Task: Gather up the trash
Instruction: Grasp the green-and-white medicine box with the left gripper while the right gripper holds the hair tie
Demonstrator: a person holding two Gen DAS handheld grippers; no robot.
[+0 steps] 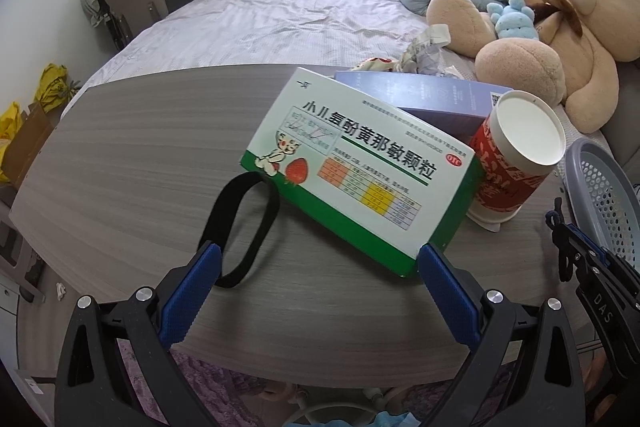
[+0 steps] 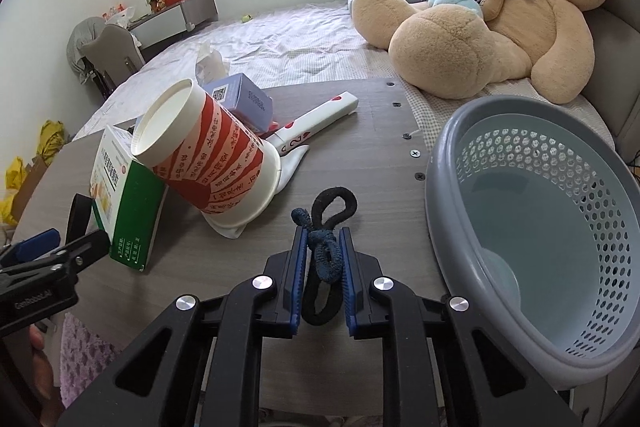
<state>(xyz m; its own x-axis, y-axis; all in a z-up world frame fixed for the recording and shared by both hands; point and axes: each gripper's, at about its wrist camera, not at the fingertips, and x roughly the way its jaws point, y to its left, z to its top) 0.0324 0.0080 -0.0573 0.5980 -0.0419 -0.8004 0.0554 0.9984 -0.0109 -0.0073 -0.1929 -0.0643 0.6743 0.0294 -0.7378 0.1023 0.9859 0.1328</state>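
My right gripper pinches the knotted dark-blue and black fabric hair ties on the wooden table; the grey perforated plastic basket waits just right. My left gripper gapes wide before the green-and-white cardboard medicine box.

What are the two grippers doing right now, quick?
Left gripper: open, holding nothing, next to the green and white box.
Right gripper: shut on the hair ties.
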